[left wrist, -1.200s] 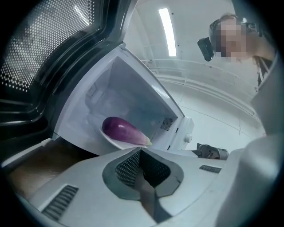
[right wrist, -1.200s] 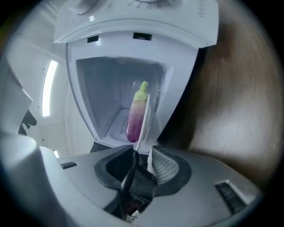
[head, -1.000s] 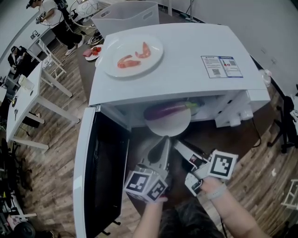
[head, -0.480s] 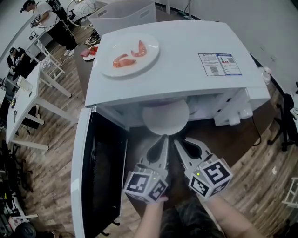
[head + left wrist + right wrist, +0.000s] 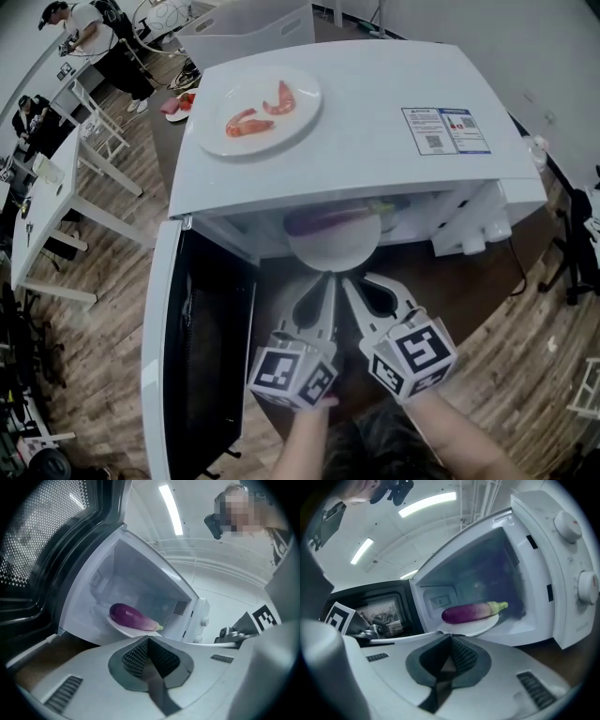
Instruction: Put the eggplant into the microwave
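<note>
A purple eggplant (image 5: 330,221) with a green stem lies on a white plate (image 5: 333,248) inside the open white microwave (image 5: 356,131). The plate's front edge pokes out of the cavity mouth. Both gripper views show the eggplant (image 5: 131,617) (image 5: 471,612) lying on its plate (image 5: 468,627), apart from the jaws. My left gripper (image 5: 328,279) and right gripper (image 5: 348,281) hover side by side just in front of the plate, both shut and empty. From the left gripper (image 5: 147,639) and the right gripper (image 5: 451,637), the jaws are seen pressed together.
The microwave door (image 5: 192,366) hangs wide open at the left. On top of the microwave rests a plate of shrimp (image 5: 258,111). Control knobs (image 5: 587,587) sit on the right front panel. A white bin (image 5: 253,28) stands behind, and people work at tables far left.
My right gripper has rolled upright, so its marker cube now faces up, and its jaws have closed. The left gripper and the eggplant have stayed where they were.
</note>
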Motion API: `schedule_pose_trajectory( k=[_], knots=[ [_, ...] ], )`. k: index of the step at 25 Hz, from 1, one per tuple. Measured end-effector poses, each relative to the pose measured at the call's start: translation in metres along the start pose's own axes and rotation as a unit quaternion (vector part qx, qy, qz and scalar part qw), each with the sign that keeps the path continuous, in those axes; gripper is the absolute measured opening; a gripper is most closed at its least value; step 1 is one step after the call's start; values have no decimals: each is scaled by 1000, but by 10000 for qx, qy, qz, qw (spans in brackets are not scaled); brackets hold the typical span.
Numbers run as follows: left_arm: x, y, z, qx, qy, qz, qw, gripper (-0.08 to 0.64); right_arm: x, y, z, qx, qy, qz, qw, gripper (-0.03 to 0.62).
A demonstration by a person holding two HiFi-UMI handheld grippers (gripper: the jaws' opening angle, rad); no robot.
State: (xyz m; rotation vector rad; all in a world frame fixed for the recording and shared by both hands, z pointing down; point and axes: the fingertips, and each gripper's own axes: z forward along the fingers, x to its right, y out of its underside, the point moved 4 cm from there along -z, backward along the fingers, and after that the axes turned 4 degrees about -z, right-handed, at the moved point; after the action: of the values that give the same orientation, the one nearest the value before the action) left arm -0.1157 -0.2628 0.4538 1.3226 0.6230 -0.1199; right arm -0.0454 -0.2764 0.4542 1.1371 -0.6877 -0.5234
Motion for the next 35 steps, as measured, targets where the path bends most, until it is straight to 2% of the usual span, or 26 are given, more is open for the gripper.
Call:
schedule_pose_trajectory(
  k=[11,19,27,35],
  knots=[
    [-4,-4,6,-59,-285,241,9993,3,5,-4,9,-20,45,-1,10000,4],
    [-9,-6,12,-46,-257,69,9996,3,11,-8,15,-34,61,-13,10000,5],
    [-11,-10,18,-101,-311,178,9993,3,15,-10,21,-62,74,-31,9999,5],
    [-19,-14,23,-71,-368,93,9993,3,18,-12,28,-83,47,-12,10000,3]
  ],
)
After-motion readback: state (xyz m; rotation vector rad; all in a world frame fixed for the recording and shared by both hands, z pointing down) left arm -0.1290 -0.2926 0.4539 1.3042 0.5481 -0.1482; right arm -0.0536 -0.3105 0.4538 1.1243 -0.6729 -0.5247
